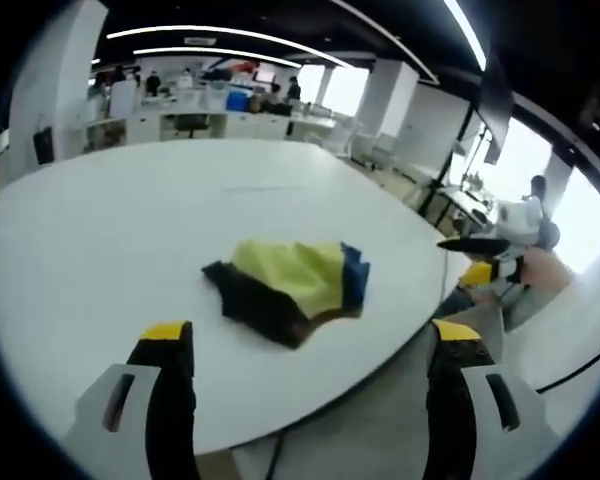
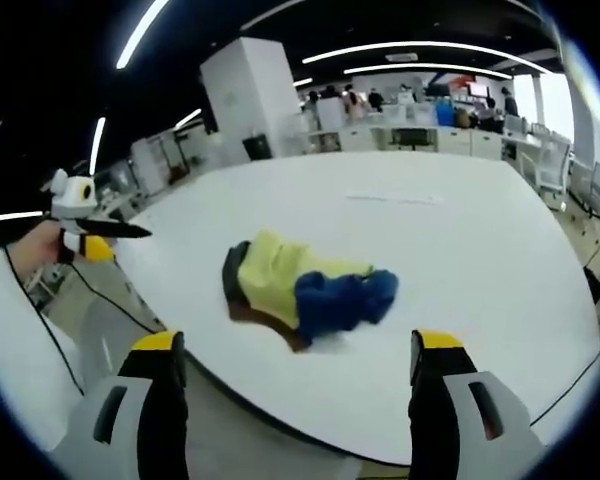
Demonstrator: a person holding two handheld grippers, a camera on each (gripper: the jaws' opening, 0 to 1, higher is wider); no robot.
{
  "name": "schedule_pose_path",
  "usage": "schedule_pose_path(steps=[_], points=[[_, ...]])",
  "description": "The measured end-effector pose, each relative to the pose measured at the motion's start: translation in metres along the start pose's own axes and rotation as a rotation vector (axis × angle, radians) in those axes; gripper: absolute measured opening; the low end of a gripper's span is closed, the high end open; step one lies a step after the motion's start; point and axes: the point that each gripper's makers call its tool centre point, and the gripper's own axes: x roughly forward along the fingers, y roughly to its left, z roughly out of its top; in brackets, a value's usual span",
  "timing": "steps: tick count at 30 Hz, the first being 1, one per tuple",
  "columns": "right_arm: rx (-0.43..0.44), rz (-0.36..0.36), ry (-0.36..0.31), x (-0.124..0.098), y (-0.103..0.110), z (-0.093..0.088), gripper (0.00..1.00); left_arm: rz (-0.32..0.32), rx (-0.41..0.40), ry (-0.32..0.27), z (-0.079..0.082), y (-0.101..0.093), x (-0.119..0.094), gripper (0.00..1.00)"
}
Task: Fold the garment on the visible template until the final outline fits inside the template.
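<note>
Yellow-tipped black jaws of the left gripper [image 1: 310, 345] rise wide apart at the bottom of the left gripper view, holding nothing. Just beyond them, the garment [image 1: 290, 287] lies in a soft, crumpled heap on the round white table [image 1: 110, 220], near its front edge. Its cloth looks limp and creased: pale yellow across the top, dark brown or black underneath, and a bunched blue part at one end. A faint thin outline [image 1: 263, 187], possibly the template, shows on the tabletop farther back, well apart from the garment.

From the right gripper view, the right gripper [image 2: 298, 350] also has its jaws spread wide and empty, hanging off the table's curved edge, with the garment [image 2: 305, 287] just beyond. Smooth bare tabletop surrounds the heap on all sides. Past the table stand white pillars [image 2: 250, 95], desks and distant people [image 1: 292, 88] under long ceiling lights.
</note>
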Motion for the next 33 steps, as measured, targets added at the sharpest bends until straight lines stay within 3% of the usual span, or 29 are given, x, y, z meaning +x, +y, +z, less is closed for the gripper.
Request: schedule_pose_path(steps=[33], points=[[-0.084, 0.124, 0.063, 0.035, 0.013, -0.02, 0.82, -0.037, -0.007, 0.089, -0.026, 0.011, 0.033, 0.84]])
